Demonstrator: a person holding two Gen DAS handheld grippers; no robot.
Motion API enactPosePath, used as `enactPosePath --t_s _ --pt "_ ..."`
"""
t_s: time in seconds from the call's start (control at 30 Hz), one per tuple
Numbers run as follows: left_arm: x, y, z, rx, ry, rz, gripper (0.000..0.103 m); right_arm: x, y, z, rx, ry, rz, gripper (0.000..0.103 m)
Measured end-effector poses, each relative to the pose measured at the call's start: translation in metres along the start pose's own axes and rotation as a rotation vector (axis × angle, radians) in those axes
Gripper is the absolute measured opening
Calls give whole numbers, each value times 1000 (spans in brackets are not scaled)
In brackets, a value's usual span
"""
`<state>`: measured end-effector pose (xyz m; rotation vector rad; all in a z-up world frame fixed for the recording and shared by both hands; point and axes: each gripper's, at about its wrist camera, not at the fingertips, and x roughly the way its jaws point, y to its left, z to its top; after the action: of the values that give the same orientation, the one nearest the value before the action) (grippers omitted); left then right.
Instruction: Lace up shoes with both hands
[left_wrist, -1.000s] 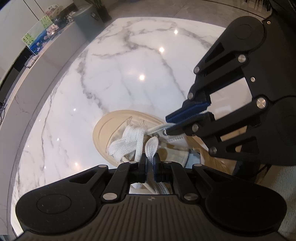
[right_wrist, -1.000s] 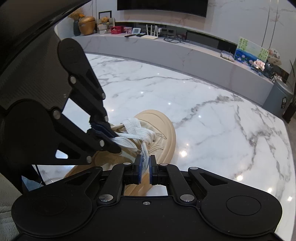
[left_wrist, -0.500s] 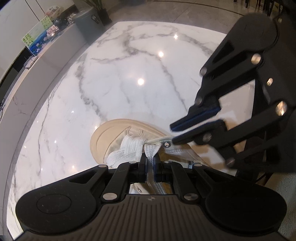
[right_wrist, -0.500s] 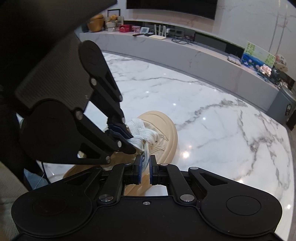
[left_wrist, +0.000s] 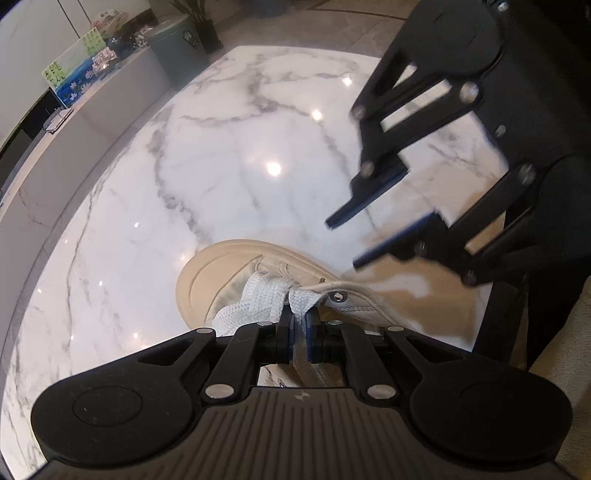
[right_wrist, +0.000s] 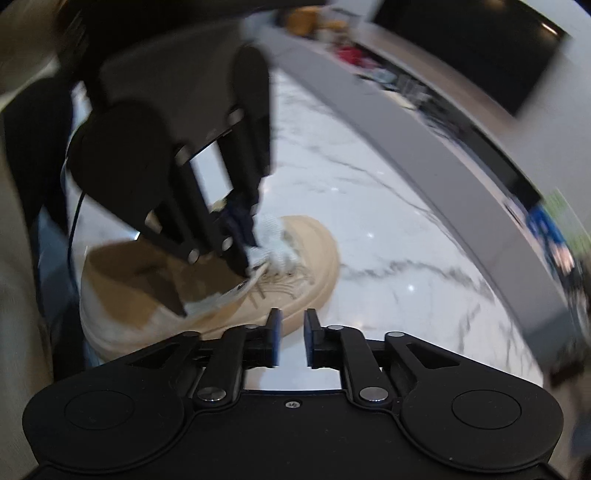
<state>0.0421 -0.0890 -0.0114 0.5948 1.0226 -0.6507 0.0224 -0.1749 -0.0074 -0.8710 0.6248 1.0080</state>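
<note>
On the white, grey-veined marble counter (left_wrist: 229, 155), glossy enough to mirror ceiling lights, a tan shoe (left_wrist: 207, 273) is seen with a thick, ribbed rubber-like toe and a canvas-like upper. A flat, woven white lace (left_wrist: 258, 299) is bunched over its tongue, and a metal eyelet (left_wrist: 337, 295) is set in the cream edge band beside it. The left hand-held gripper (left_wrist: 298, 325) is closed on a strip of this lace, which is pinched between its blue-padded fingers directly above the shoe's throat. The right hand-held gripper (left_wrist: 347, 243) is held above and to the right of the shoe, apart from it, with its jaws clearly parted and nothing gripped between the blue pads. In the right wrist view, which is blurred, the same open fingers are seen at the bottom with a gap between them (right_wrist: 291, 339), and the shoe (right_wrist: 306, 266) is seen from the side with a dark brown lining at the collar. Matte black plastic linkages with silver rivets are found on both tools. A small embossed mark on the left tool's ribbed body cannot be read. A colourful printed box (left_wrist: 74, 70) on the far grey ledge carries writing that is too small to read.
</note>
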Motion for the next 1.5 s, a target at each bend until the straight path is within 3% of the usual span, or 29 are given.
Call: enactPosePath --t_s 0.13,0.37,0.5,0.6,0.67,0.93,1.23,1.5 --pt "0 2 -3 -18 -3 -9 10 17 3 3 -137 30 42 20" --pt "0 4 -6 -40 -20 -23 11 28 1 11 -289 0 42 19" --pt "-1 6 -8 -53 -32 -30 10 34 6 14 -399 32 71 19" --pt "-1 7 -9 -63 -41 -35 10 35 15 16 -462 40 82 11" --pt "-1 8 -10 -69 -47 -39 10 35 21 16 -501 53 78 1" --pt "-8 5 -16 -102 -82 -41 22 41 25 17 -450 101 48 0" --pt "-23 2 -25 -177 -141 -11 23 47 37 18 -432 111 3 0" --pt "-37 -14 -28 -172 -179 69 27 49 38 25 -375 172 -62 0"
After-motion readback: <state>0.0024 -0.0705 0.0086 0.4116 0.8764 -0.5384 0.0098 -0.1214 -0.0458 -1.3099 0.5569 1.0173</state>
